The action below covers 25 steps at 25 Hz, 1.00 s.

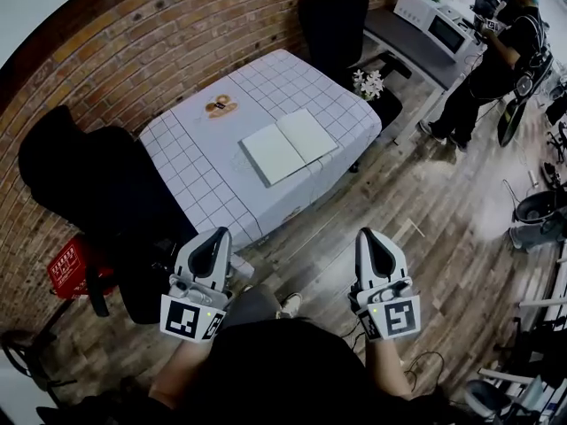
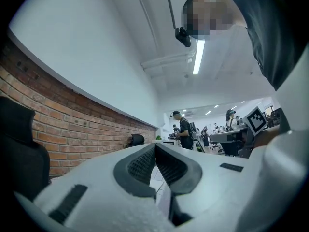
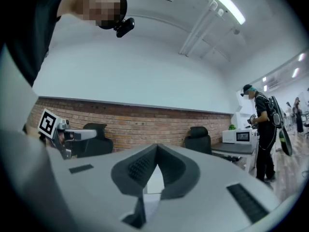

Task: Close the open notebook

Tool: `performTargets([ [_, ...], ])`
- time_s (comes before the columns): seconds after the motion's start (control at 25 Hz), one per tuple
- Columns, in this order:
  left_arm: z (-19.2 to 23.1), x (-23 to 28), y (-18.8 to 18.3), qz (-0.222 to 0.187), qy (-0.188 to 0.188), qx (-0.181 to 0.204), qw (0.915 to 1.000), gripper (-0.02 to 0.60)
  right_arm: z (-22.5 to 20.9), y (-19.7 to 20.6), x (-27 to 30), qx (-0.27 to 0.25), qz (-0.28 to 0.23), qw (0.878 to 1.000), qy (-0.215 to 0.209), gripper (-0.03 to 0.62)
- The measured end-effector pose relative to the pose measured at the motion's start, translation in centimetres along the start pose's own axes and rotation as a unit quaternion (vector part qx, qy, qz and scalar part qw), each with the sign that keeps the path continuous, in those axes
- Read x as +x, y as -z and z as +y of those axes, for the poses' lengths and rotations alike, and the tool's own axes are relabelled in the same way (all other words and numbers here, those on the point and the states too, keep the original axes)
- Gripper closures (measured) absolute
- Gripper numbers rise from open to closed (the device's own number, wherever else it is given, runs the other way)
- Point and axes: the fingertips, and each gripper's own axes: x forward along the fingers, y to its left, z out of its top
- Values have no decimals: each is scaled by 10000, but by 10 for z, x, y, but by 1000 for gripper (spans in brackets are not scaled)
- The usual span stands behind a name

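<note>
An open notebook (image 1: 289, 145) with blank white pages lies flat on the table (image 1: 195, 140), which has a white checked cloth. Both grippers hang well short of the table, over the wooden floor near my body. My left gripper (image 1: 220, 235) is shut with nothing in it; its dark pads (image 2: 145, 162) meet at the tips. My right gripper (image 1: 368, 235) is also shut and empty, its pads (image 3: 140, 167) touching at the tip. From the gripper views only slivers of the table show past the jaws.
A small brown object (image 1: 221, 107) lies on the cloth behind the notebook. Black chairs (image 1: 84, 180) stand left of and beyond the table (image 1: 337, 11). A white flower bunch (image 1: 368, 83) sits by the right corner. A person (image 1: 492, 60) stands at the far right beside a counter with a microwave (image 1: 434, 20).
</note>
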Motion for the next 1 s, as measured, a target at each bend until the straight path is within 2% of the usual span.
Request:
performTargets([
  [0.16,-14,16,12,151,110,-54,9998,557,-12,-2,-4,230,-312,9992,-19,580],
  [0.36,-20,53,25,198,274,-146,9993,557,-31,27,-3,196,309,9993,24,580],
  [0.52,-18,86,45,288,372,-267,9985,557,-53,36,12,168,426,9989,74,580],
  [0.76,10,141,71,325,264,-539,9977,556,-82,49,61,92,790,9968,-16,580],
  [1.0,51,195,90,370,171,-700,9967,557,-105,52,137,-35,924,9955,-212,580],
])
